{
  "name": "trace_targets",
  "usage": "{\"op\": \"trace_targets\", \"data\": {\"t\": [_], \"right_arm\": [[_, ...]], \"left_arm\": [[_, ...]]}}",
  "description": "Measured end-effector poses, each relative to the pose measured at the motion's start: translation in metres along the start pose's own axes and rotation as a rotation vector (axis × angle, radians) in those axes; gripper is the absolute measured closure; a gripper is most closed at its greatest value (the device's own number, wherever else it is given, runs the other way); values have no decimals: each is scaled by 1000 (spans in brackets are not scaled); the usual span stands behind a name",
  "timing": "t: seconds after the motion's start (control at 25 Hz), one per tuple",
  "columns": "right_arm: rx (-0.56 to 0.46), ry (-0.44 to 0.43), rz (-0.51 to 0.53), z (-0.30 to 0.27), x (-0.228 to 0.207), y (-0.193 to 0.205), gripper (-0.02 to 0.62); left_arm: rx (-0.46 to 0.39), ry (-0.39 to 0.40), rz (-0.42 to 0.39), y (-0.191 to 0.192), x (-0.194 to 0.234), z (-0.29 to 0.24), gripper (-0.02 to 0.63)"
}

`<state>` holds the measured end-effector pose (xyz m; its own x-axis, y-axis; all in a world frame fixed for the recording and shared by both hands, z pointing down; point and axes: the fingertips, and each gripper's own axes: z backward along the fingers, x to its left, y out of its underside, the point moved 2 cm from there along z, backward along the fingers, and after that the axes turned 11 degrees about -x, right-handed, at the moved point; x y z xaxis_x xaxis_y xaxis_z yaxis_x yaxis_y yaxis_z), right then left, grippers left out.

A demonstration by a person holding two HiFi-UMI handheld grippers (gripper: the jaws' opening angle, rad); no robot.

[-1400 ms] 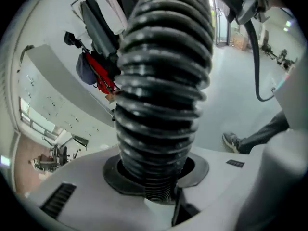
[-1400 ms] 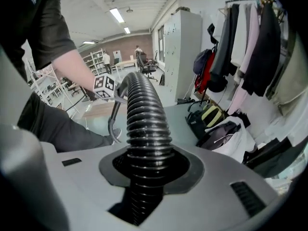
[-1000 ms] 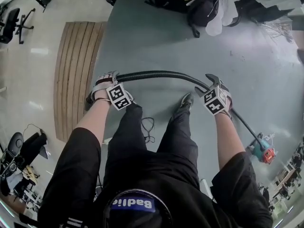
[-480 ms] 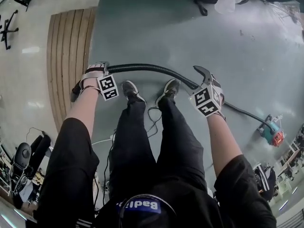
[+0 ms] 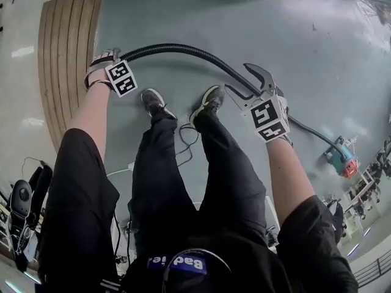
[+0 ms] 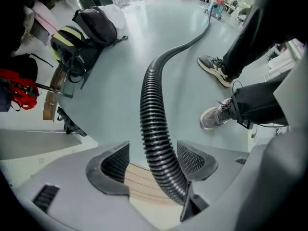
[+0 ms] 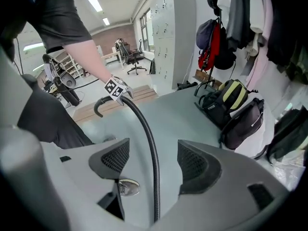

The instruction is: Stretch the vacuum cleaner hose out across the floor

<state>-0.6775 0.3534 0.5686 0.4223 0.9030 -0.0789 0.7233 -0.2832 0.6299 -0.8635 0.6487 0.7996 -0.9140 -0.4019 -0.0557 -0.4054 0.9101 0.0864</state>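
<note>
Left tongs (image 6: 153, 160), just opened, and right tongs (image 7: 153, 165) both straddle the black ribbed vacuum hose (image 6: 150, 110) unclenched, seemingly to leave it lying along the grey floor (image 5: 183, 17).

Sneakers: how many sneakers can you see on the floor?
2. The left sneaker and the right sneaker are side by side on the grey floor, on the person's feet, near the black vacuum hose. None seem hidden.
</note>
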Motion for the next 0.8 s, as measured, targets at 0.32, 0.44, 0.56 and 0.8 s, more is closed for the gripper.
{"op": "trace_targets", "data": {"t": [0.32,0.44,0.56,0.8], "right_arm": [[-30,27,-85,15,-8,16,299],[-47,39,-123,30,-3,12,299],[-75,48,-156,54,1,-1,299],[-172,52,-244,117,-2,-41,299]], "left_arm": [[20,-22,133,8,15,36,304],[-2,-48,201,-1,16,77,304],[-32,-69,259,-23,11,125,304],[-174,-153,428,-100,22,236,304]]}}
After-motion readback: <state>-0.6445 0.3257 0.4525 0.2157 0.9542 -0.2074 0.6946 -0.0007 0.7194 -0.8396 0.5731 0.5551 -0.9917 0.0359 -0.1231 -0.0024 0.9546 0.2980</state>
